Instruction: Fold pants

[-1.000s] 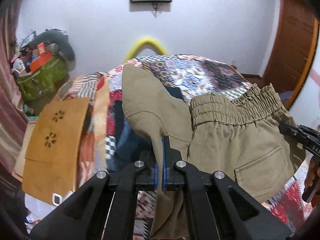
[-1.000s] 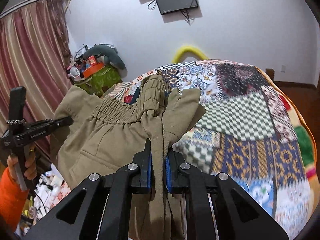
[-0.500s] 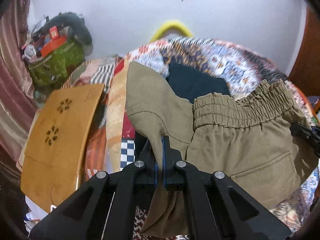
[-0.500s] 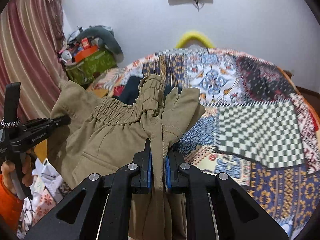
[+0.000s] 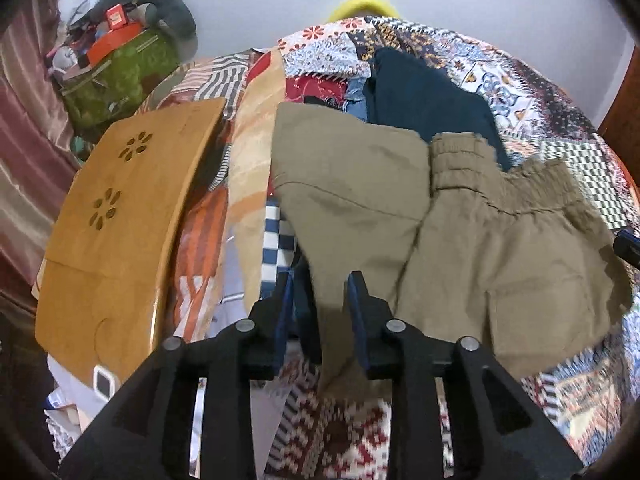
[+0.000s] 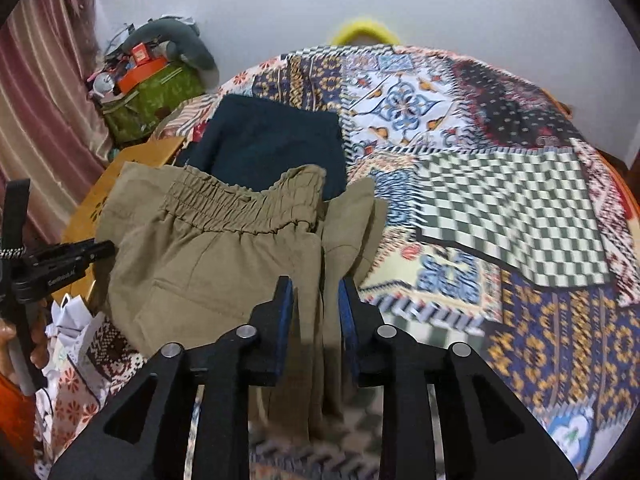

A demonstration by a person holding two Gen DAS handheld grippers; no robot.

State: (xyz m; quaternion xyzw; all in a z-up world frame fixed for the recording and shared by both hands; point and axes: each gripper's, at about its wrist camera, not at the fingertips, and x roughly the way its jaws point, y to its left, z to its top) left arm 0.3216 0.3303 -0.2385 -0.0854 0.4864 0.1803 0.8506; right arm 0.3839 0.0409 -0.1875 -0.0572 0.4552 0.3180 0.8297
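As seen from the left wrist, khaki pants (image 5: 460, 220), elastic waistband gathered, lie folded on the patchwork quilt (image 5: 540, 92), a leg fold running between the parted fingers of the left gripper (image 5: 320, 300).

From the right wrist, the pants (image 6: 208, 248) lie in front of a navy garment (image 6: 272, 140) on the quilt (image 6: 500, 200); fabric passes between the released right gripper (image 6: 316, 304).

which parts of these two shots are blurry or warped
Left wrist view: the patchwork bedspread smears at lower right, the khaki pants stay fairly sharp, and the fisheye bows the wooden board. Right wrist view: the checkered patch and the blue-and-yellow area below streak with motion, the right gripper stays crisp, and dark vignette fills the corners.
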